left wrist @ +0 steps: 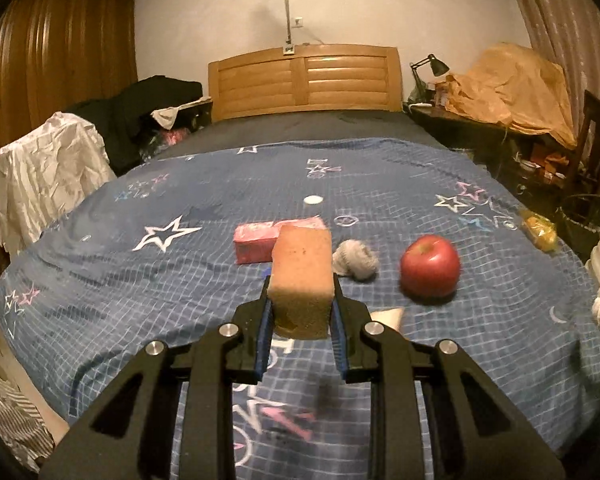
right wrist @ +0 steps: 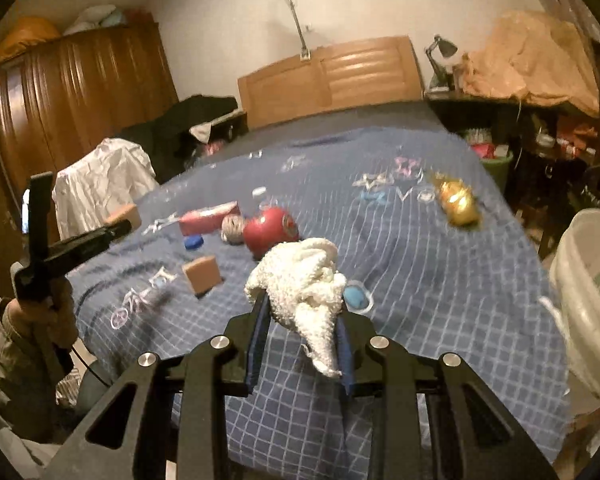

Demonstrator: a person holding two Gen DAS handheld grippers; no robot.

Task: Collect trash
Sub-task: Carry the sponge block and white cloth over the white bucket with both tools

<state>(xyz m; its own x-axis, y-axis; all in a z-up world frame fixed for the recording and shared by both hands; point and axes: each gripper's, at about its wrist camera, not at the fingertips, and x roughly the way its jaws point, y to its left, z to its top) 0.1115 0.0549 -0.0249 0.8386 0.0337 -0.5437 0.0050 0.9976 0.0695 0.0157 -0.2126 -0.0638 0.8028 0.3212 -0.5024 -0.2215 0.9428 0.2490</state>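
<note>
We see the tan sponge [left wrist: 302, 280] in the middle of the left view, squeezed tight between our left gripper's [left wrist: 300, 300] fingers. In the middle of the right view, our right gripper [right wrist: 302, 312] pinches a white crumpled cloth [right wrist: 304, 284]. Behind, a red apple [left wrist: 430, 266], a pink box [left wrist: 256, 242] and a gray ball [left wrist: 356, 260] lie on the blue star blanket [left wrist: 140, 280].

The bed [left wrist: 100, 280] is wearing a blue cover checked in pale lines, with white, pink and light blue stars. An apple [left wrist: 430, 266] is showing red, a box [left wrist: 256, 244] pink, a sponge [left wrist: 302, 280] orange-tan. A crumpled cloth [right wrist: 304, 280] is showing creamy white, a ball of yarn [left wrist: 356, 262] grey-white. The headboard [left wrist: 304, 76] is glowing light wood.
</note>
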